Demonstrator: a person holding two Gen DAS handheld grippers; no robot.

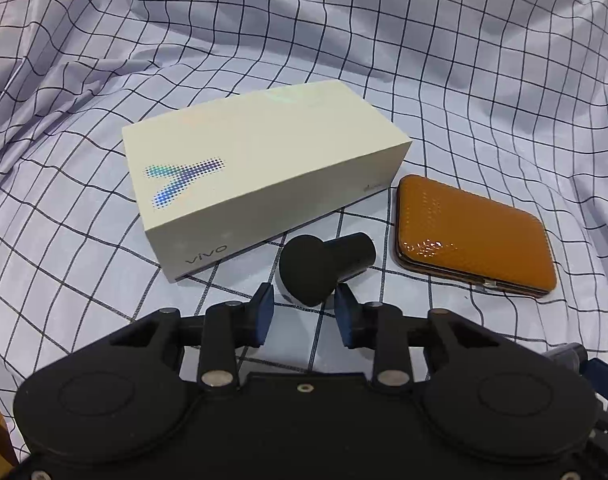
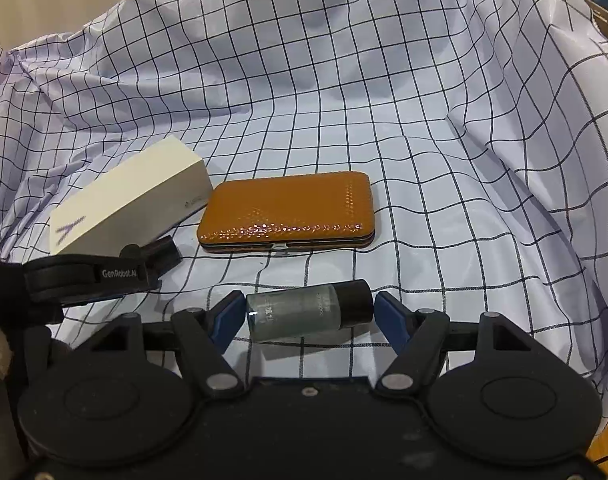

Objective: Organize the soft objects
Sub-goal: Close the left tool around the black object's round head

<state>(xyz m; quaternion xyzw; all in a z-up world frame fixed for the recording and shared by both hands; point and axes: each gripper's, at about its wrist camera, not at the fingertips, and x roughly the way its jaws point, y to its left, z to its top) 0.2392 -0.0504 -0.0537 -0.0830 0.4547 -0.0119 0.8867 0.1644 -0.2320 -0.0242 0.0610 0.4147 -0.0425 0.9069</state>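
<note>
A crumpled white cloth with a dark grid (image 1: 484,80) covers the whole surface in both views, with the things lying on it.

In the left wrist view, a cream phone box (image 1: 259,168) with a dotted Y mark and "vivo" on its side lies in the middle of the frame. Just to its right, apart from it, lies a flat orange case (image 1: 472,232) with a textured glossy lid and a small metal clasp on its near edge. Below the box, in the lower middle of the frame, is a small black mushroom-shaped object (image 1: 324,264), with a round dome head and a short cylindrical stem pointing to the upper right; something white shows under the head. The left gripper (image 1: 304,304) has its blue-padded fingers (image 1: 263,308) clenched to either side of the dome head, and they appear to be grasping it, though the contact itself is partly hidden.

In the right wrist view, a small clear grey bottle with a black cap (image 2: 310,310) lies on its side in the lower middle, cap toward the right. The right gripper (image 2: 310,316) straddles it, one finger at each end; a narrow gap shows at both ends, so the fingers are released. The orange case (image 2: 285,212) lies above the bottle at mid frame, the cream box (image 2: 127,208) to its left, and the left gripper's body (image 2: 83,276) enters from the left edge
</note>
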